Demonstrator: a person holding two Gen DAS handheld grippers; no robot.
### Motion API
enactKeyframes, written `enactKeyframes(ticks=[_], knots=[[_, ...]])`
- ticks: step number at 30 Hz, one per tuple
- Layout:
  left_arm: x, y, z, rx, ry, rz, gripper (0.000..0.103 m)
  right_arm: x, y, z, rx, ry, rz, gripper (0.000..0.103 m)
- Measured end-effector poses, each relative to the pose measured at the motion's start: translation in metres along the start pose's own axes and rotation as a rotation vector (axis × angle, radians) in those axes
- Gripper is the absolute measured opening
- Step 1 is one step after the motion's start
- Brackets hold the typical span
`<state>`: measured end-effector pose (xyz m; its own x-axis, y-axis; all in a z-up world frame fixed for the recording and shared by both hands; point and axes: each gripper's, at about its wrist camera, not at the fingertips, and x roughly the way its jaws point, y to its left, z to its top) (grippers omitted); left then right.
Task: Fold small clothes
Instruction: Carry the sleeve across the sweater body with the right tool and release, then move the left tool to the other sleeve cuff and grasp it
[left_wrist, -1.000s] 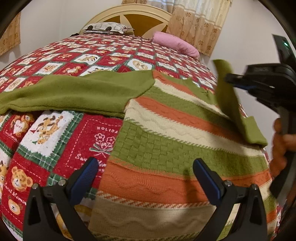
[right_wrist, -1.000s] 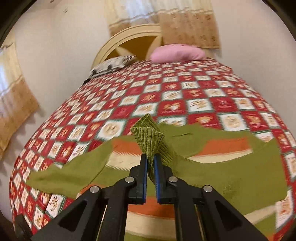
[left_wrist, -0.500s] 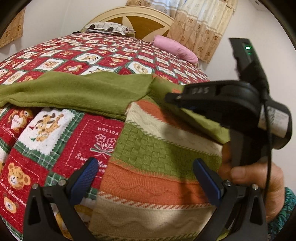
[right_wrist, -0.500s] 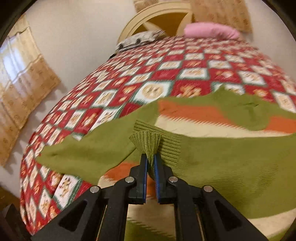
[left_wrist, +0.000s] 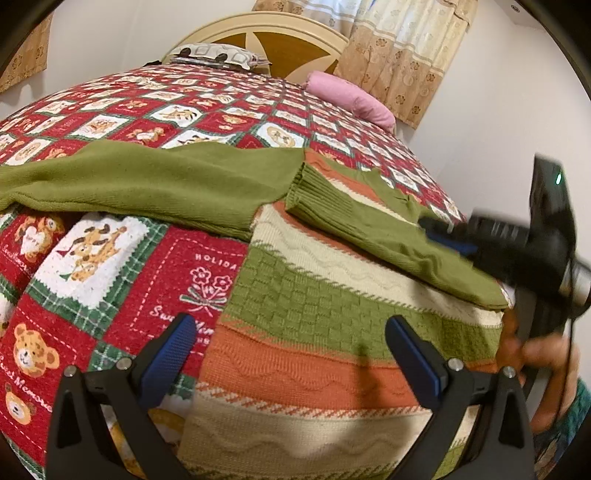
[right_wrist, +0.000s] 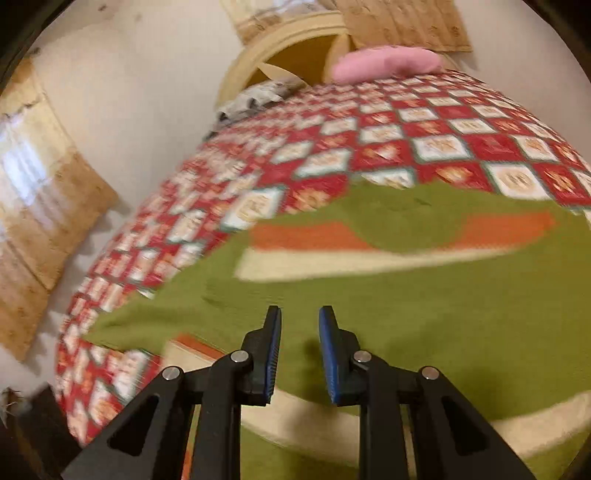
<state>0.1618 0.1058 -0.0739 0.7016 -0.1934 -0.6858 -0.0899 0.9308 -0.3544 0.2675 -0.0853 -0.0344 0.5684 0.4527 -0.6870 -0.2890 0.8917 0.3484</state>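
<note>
A small knit sweater (left_wrist: 332, 332) with green, orange and cream stripes lies flat on the bed. Its left green sleeve (left_wrist: 155, 184) stretches out to the left. Its right green sleeve (left_wrist: 376, 229) lies folded across the chest, ribbed cuff toward the middle. My left gripper (left_wrist: 291, 350) hovers open over the sweater's lower part, holding nothing. My right gripper (right_wrist: 300, 332) is just above the folded sleeve (right_wrist: 406, 317); its jaws are opening and nothing is between the pads. In the left wrist view the right gripper (left_wrist: 443, 236) is blurred at the sleeve's right end, held by a hand (left_wrist: 543, 354).
The bed carries a red, green and white patchwork quilt (left_wrist: 110, 277) with bear pictures. A pink pillow (left_wrist: 351, 96) and a patterned pillow (left_wrist: 214, 55) lie by the wooden headboard (left_wrist: 280, 40). Curtains (left_wrist: 402, 48) hang at the back right, a wall (left_wrist: 480, 140) on the right.
The right gripper carried the green sleeve's cuff down and leftward across the sweater's chest, laid it there and let go. The left gripper stayed put, open.
</note>
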Motion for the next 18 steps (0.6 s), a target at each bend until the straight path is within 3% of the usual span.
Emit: enactKeyframes(ticks=[3,6,8,10,12,14,18], knots=[[0.000,0.000,0.000,0.001,0.001,0.002,0.103,0.023,0.008,-0.022,-0.017,0.094,0.013,0.022],[0.000,0.000,0.001,0.001,0.001,0.002,0.103,0.026,0.030,-0.035,-0.065,0.078,0.058,0.025],[0.001,0.000,0.001,0.004,0.002,0.006,0.103,0.022,0.037,-0.029,-0.083,0.094,0.137,0.024],[0.001,0.000,0.001,0.007,0.003,0.010,0.103,0.006,0.034,-0.020,-0.078,0.042,0.138,0.024],[0.002,0.000,0.001,0.007,0.004,0.011,0.103,-0.017,0.017,-0.005,-0.058,-0.050,0.056,0.024],[0.002,0.000,0.001,0.008,0.004,0.012,0.103,-0.037,-0.015,0.012,-0.017,-0.131,-0.094,0.024],[0.002,-0.001,0.000,0.009,0.004,0.013,0.103,-0.060,-0.096,0.032,0.059,-0.186,-0.388,0.024]])
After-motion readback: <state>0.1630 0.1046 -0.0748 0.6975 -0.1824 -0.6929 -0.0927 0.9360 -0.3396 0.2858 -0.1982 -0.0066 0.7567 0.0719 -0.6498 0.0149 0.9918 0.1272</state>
